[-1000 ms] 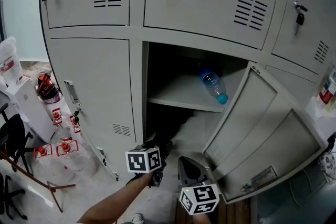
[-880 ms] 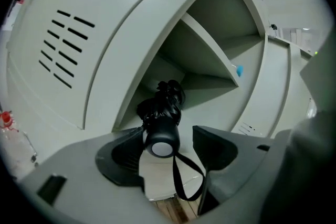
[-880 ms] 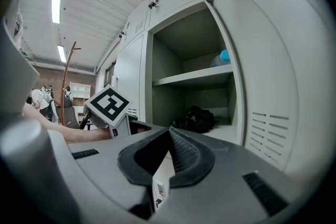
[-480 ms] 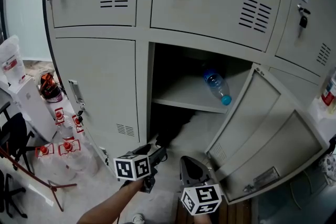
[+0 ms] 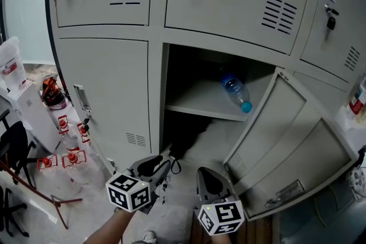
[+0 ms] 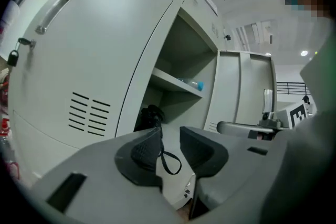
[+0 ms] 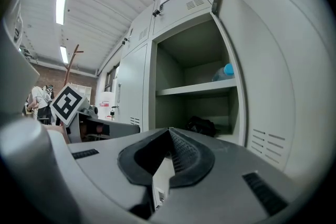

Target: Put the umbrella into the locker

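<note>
Grey steel locker (image 5: 103, 94), door (image 5: 286, 140) swung open. Black umbrella (image 6: 150, 115) lay in the lower compartment under the shelf, with a bottle (image 5: 235, 93) on the shelf above. Just outside the opening, left gripper (image 5: 164, 164): jaws had just been closing, half apart, pressing nothing. The strap loop (image 6: 170, 161) showed in the gap. Beside it, right gripper (image 5: 201, 173): jaws together, empty.

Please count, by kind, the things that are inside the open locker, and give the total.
Bottle: 1
Umbrella: 1
Total: 2
</note>
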A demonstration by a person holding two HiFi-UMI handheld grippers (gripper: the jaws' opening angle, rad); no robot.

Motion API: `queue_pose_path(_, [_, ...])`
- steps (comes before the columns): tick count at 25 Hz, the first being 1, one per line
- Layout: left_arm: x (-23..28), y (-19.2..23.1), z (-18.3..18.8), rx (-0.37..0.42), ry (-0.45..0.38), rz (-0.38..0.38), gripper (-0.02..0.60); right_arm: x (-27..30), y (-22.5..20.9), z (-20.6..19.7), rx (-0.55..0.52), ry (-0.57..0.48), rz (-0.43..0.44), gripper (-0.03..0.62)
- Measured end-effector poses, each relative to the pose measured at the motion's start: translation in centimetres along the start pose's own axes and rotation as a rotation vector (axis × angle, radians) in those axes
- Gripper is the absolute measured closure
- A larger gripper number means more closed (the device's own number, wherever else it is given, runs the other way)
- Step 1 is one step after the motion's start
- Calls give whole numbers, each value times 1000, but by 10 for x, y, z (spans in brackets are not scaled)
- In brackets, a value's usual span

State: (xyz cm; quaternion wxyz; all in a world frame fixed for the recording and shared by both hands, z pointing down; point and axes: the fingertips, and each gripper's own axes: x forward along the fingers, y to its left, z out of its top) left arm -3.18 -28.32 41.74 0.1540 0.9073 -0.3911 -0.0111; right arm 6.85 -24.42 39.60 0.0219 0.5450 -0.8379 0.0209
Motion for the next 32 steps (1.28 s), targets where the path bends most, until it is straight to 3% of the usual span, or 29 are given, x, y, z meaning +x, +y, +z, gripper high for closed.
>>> queue_pose_path(2, [-5, -1, 8, 18, -21, 16, 509, -1, 0, 3, -5, -5, -2, 591])
queue_pose_path(7, [-10, -5, 16, 83, -41, 46, 561, 0, 2, 3, -14, -3, 3, 591])
queue_pose_path(32, [5, -9, 4, 54, -7, 42, 568, 0, -4, 4, -19, 0, -6, 591])
